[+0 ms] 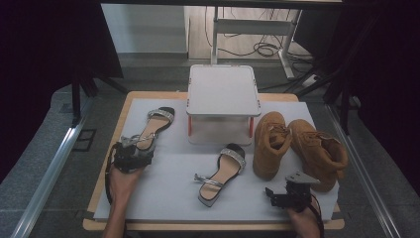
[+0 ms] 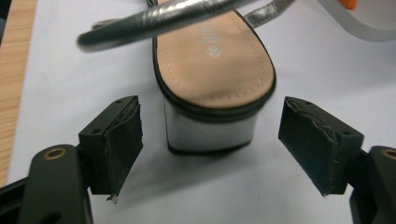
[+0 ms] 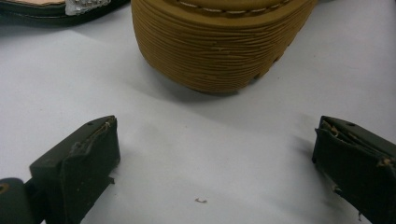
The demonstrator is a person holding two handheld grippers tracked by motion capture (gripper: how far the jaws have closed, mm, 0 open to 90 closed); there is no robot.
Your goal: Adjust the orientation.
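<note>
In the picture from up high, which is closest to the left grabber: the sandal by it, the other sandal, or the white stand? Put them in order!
From the left gripper:
1. Left sandal, heel right at its jaws.
2. Middle sandal, off to the right.
3. White stand, farther back at the table's middle.

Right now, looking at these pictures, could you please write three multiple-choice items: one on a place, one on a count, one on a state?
1. Where do the two tan lace-up leather boots stand on the white-covered table?
A. left side
B. right side
C. on the white raised stand

2. How many silver-strapped block-heel sandals lie there?
A. one
B. two
C. four

3. How is the left hand-held gripper?
A. shut on the heel
B. open, the heel between its jaws untouched
C. open, far from any shoe

Answers: 1 B, the high view shows both boots right of the stand; 2 B, one sandal lies left, one in the middle; 3 B, gaps show on both sides of the heel.
</note>
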